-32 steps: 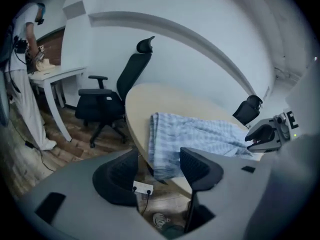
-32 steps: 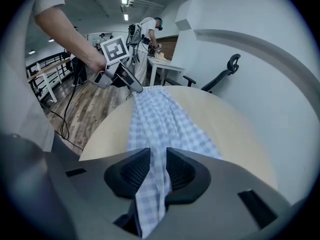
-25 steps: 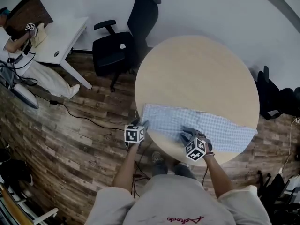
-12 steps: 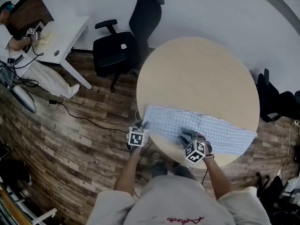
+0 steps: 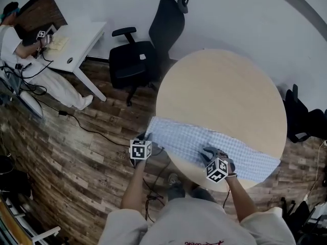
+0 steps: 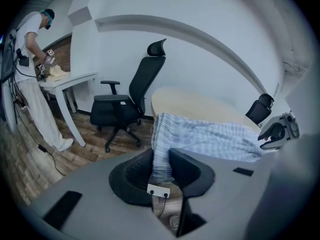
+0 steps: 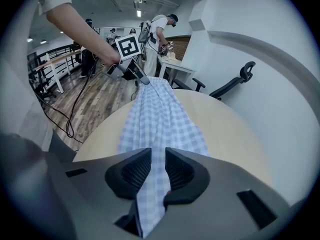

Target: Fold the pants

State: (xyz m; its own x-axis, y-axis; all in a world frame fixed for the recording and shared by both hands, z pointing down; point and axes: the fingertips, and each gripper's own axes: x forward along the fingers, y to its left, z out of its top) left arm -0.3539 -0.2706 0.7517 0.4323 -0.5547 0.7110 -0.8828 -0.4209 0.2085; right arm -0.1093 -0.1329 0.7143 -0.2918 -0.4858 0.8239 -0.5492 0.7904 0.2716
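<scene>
Spanning near edge of round table (image 5: 219, 91): pants (image 5: 204, 144); office chair (image 5: 138, 60) on plank floor (image 5: 76, 162).

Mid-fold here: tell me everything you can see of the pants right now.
The pants are thin, light blue-and-white checked cloth, lying as one long, slightly rumpled strip along the near side of the round table. Their gathered waistband end reaches past the table's left rim, pinched in the left gripper. The right gripper pinches the near edge farther along. Both grippers' fingers have just been closing on the cloth.
</scene>
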